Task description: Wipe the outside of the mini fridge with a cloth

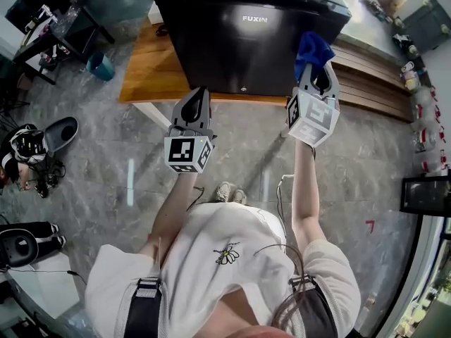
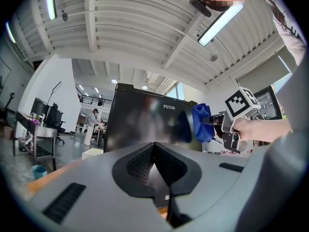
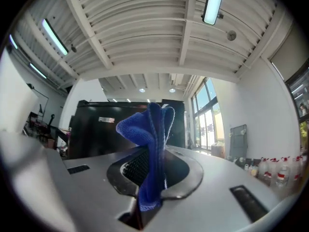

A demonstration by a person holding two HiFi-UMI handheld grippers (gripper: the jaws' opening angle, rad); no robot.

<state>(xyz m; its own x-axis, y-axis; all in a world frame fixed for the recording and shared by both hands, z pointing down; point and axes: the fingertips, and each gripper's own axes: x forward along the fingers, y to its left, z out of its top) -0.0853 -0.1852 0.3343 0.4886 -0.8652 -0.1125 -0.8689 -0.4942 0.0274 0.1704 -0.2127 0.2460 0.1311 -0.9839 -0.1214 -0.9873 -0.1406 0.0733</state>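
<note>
A black mini fridge (image 1: 246, 37) marked FUXIN stands on a low wooden platform (image 1: 151, 72); it also fills the middle of the left gripper view (image 2: 145, 124) and shows in the right gripper view (image 3: 96, 129). My right gripper (image 1: 315, 72) is shut on a blue cloth (image 1: 312, 49), held up near the fridge's front right side. The cloth (image 3: 152, 144) sticks up from between the jaws. My left gripper (image 1: 198, 104) hangs in front of the fridge's lower front, jaws shut with nothing between them (image 2: 157, 178). The cloth (image 2: 202, 122) and the right gripper also appear from the left.
A blue bucket (image 1: 101, 66) stands left of the platform. Desks and gear (image 1: 49, 27) fill the far left; cases lie on the stone floor (image 1: 35, 146). Shelves with bottles (image 1: 423, 111) line the right side. A person (image 2: 91, 124) stands far off.
</note>
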